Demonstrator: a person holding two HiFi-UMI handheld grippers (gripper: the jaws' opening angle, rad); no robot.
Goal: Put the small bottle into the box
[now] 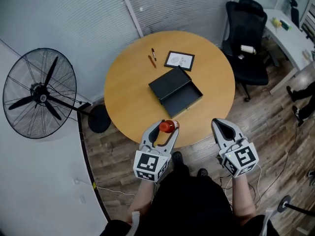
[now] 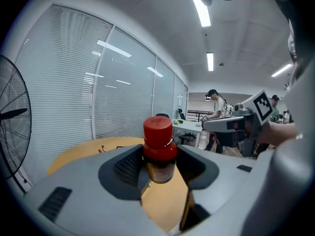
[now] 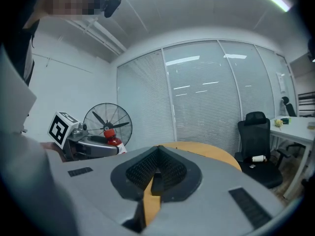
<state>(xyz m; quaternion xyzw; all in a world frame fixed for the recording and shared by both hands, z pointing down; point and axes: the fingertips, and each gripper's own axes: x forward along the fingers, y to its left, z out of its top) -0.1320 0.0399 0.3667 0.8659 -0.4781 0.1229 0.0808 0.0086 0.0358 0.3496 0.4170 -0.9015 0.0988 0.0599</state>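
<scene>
Item 1. Your left gripper [image 2: 158, 157]: jaws closed partway onto the small bottle [image 2: 158, 142], which has a red cap and amber body. It is clamped just under the cap and stands upright, over the 6 o'clock edge of the round wooden table [image 1: 128, 90].

Item 2. Your right gripper [image 3: 156, 170]: jaws pressed together with nothing between them, held at 3 o'clock of the left one and off the table edge.

Item 3. Black box [image 1: 175, 91]: open, lying near the table's centre, at 12 o'clock of the bottle and well apart from it.

Item 4. Two pens [image 1: 152, 57]: at the box's 11 o'clock.

Item 5. Framed card [image 1: 179, 60]: at the box's 12 o'clock.

Item 6. Standing fan [image 1: 39, 93]: on the floor at the table's 9 o'clock.

Item 7. Black office chair [image 1: 248, 38]: at the table's 2 o'clock.
</scene>
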